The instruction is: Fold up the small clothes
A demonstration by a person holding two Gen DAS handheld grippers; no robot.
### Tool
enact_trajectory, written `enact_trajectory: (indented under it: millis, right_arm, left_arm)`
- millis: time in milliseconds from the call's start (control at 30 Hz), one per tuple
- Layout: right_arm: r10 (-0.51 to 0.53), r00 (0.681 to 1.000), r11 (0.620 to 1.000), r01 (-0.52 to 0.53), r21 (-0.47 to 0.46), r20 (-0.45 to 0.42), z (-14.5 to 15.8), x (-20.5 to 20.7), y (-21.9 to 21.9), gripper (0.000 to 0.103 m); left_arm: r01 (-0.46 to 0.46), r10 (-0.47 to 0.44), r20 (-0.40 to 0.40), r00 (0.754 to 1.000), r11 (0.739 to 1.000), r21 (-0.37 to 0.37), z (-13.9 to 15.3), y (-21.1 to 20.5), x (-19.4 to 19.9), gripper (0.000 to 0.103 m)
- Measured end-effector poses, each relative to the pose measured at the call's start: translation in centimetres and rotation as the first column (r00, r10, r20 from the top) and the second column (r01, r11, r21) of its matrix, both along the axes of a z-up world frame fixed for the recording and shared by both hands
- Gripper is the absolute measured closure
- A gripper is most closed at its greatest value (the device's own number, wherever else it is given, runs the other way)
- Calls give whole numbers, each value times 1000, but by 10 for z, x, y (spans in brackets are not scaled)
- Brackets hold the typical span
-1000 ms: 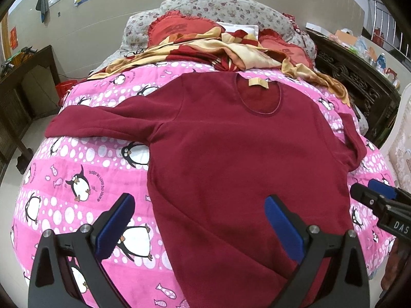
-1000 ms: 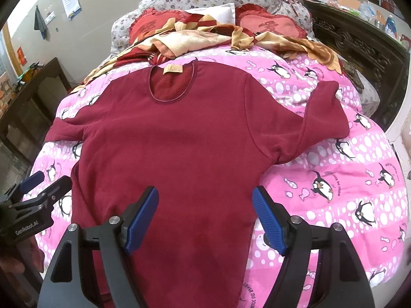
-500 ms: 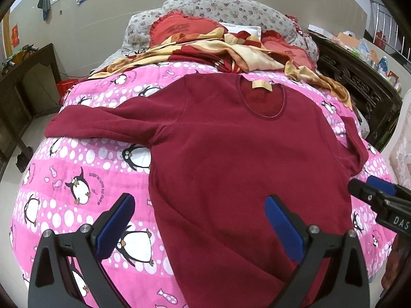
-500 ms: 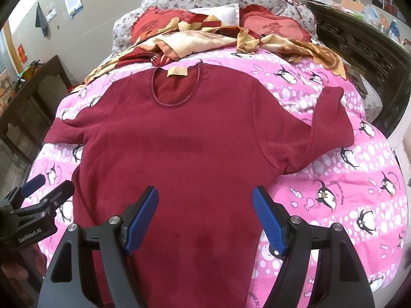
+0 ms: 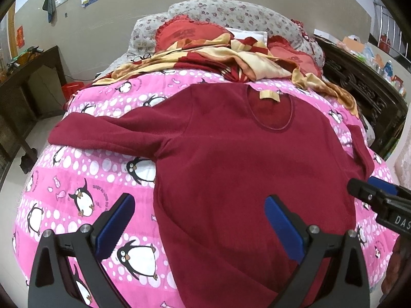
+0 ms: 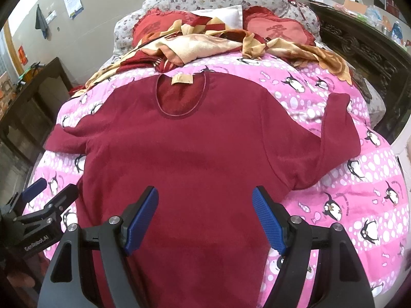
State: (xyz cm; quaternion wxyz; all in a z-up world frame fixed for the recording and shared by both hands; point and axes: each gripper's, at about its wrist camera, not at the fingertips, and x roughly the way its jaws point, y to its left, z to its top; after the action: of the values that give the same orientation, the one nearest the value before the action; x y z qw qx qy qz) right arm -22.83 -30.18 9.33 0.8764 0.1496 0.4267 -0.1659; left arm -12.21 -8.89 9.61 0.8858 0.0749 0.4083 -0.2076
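Lying flat, fleecy maroon long-sleeved top (image 5: pixel 246 169), quilted penguin-print bedspread (image 5: pixel 84 179)

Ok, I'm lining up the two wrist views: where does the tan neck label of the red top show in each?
Left wrist: the tan neck label sits right of centre, upper half.
Right wrist: the label sits left of centre, upper third.
Shared landmark: the round neckline just below it, on the dark red long-sleeved top.

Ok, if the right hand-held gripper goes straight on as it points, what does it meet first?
Most likely the dark red long-sleeved fleece top spread on the pink penguin-print quilt; the open right hand-held gripper frames its lower body. Depth is unclear.
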Motion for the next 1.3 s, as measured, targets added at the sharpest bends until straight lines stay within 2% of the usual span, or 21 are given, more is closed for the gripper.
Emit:
enact_trajectory:
  millis: [800, 1300]
  right_arm:
    - [-3, 1000, 1000, 3, -2, -9, -7, 29, 6, 19]
    - [17, 999, 1000, -17, 4, -38, -23, 52, 19, 19]
  left_arm:
    - [-49, 49, -14, 999, 998, -32, -2, 8, 24, 0]
    - [-86, 84, -40, 996, 996, -36, -12, 25, 44, 0]
